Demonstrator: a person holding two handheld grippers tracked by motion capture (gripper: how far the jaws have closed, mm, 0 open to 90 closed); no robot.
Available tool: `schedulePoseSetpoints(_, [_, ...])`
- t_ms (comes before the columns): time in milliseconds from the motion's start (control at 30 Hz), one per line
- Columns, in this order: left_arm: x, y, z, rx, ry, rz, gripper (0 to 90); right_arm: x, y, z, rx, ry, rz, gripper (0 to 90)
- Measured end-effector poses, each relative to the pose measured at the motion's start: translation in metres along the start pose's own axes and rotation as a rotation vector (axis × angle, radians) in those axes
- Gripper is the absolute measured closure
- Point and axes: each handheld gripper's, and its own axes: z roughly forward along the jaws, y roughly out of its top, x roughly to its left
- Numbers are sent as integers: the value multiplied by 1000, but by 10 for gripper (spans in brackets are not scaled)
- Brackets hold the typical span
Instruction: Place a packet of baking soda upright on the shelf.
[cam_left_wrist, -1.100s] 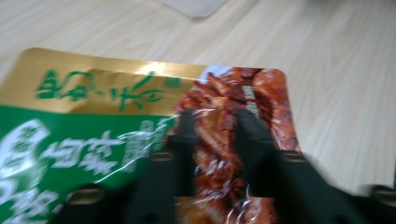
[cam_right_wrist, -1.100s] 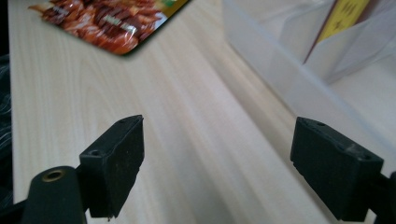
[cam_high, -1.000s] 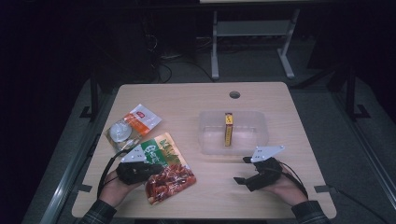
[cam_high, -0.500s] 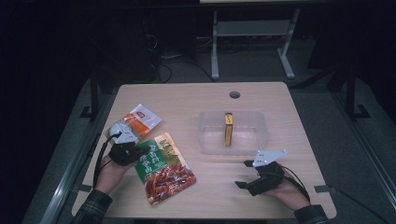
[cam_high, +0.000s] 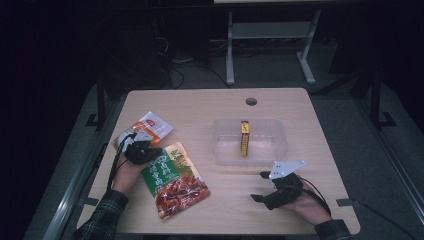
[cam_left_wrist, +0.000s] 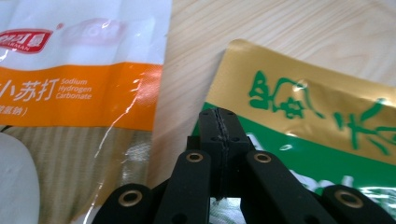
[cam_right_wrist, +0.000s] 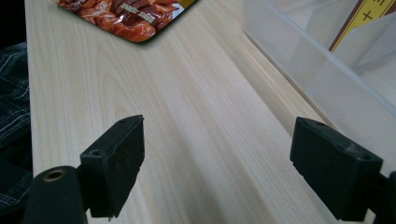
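Observation:
A green and gold snack packet (cam_high: 175, 180) (cam_left_wrist: 317, 121) with red food pictured on it lies flat at the table's front left. Just behind it lies a white and orange packet (cam_high: 150, 127) (cam_left_wrist: 79, 84) marked Sodium Hydrogen Carbonate. My left gripper (cam_high: 150, 151) (cam_left_wrist: 218, 116) is shut, its tips low over the green packet's gold corner beside the orange packet; I see nothing between its jaws. My right gripper (cam_high: 258, 186) (cam_right_wrist: 238, 172) rests open at the front right, jaws wide over bare wood.
A clear plastic container (cam_high: 272, 150) (cam_right_wrist: 327, 79) stands mid-table just beyond the right gripper, with a thin yellow box (cam_high: 244, 140) (cam_right_wrist: 369, 14) upright inside. A round cable hole (cam_high: 251, 101) sits near the far edge. A checked sleeve shows at the front left.
My left gripper moved away from the person and leftward, from over the green packet's middle to its far corner by the orange packet. The packet stayed put. The right gripper kept still.

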Motion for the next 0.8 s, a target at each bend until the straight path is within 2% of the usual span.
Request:
schedulePoseSetpoints(167, [2,-1,7,15,-9,-1,900,0,0,0,-2,2,-4,181])
schedulePoseSetpoints(267, [0,-1,12,38,-4,21,900,0,1,0,-1,2,-6,181])
schedulePoseSetpoints(333, [0,0,12,35,-7,20,900,1,1,0,0,3,-4,181])
schedulePoseSetpoints(367, [0,2,13,48,-12,22,900,1,1,0,1,2,0,181])
schedulePoseSetpoints(467, [-4,6,18,43,-24,24,900,2,2,1,1,1,-6,181])
schedulePoseSetpoints(567, [-11,13,23,46,-30,58,900,2,2,1,1,-2,-9,182])
schedulePoseSetpoints(600, [-11,13,23,46,-30,58,900,2,2,1,-1,-5,-18,181])
schedulePoseSetpoints(633, [-15,14,26,37,-49,51,900,2,2,1,-1,-6,-17,182])
schedulePoseSetpoints(800, [-21,18,29,40,-79,58,900,2,2,1,0,-3,-10,182])
